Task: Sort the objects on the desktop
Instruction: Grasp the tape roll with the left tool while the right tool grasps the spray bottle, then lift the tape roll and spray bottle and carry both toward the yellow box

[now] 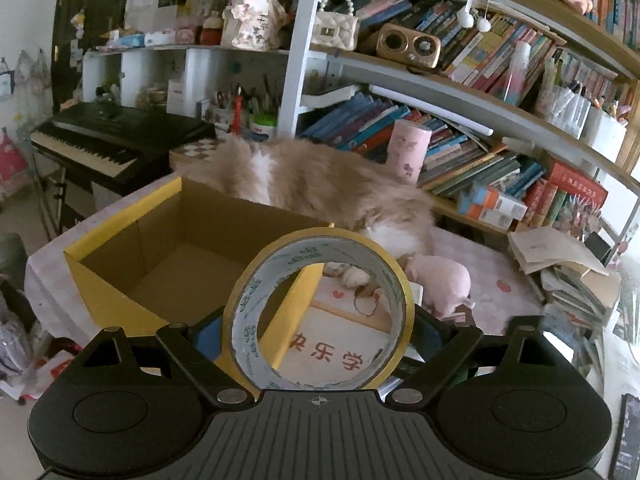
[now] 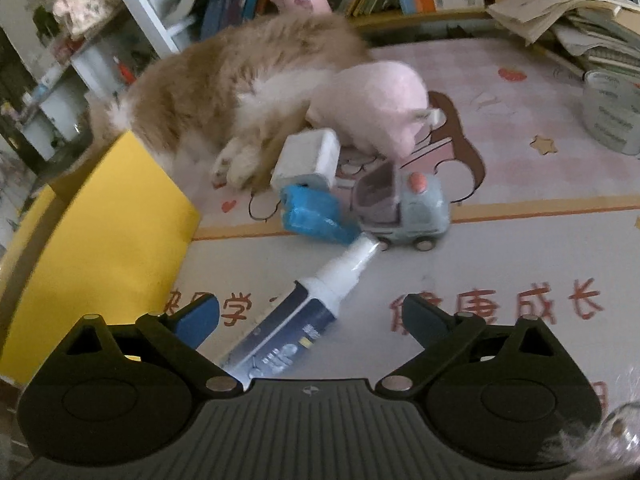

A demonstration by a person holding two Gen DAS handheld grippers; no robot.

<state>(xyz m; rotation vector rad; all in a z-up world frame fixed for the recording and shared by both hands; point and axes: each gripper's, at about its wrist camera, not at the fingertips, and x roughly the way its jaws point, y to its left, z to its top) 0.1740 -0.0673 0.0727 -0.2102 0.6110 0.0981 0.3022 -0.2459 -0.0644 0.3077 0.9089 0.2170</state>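
Observation:
My left gripper point(image 1: 318, 330) is shut on a yellow tape roll point(image 1: 394, 280), held upright above the desk beside the right wall of an open yellow cardboard box point(image 1: 96, 280). My right gripper point(image 2: 312, 316) is open and low over the desk, with a white and blue spray bottle point(image 2: 304, 312) lying between its fingers. Beyond the bottle lie a blue packet point(image 2: 312, 216), a white cube point(image 2: 308, 158), a grey-blue toy car point(image 2: 404, 208) and a pink plush toy point(image 2: 376, 108). The box also shows at the left of the right wrist view point(image 2: 96, 240).
A fluffy tan and white cat point(image 2: 224, 84) lies on the desk behind the box, paws by the white cube. Bookshelves point(image 1: 460, 92) stand behind. Stacked papers point(image 1: 560, 256) and a round tin point(image 2: 612, 116) sit at the right. A keyboard point(image 1: 100, 140) stands far left.

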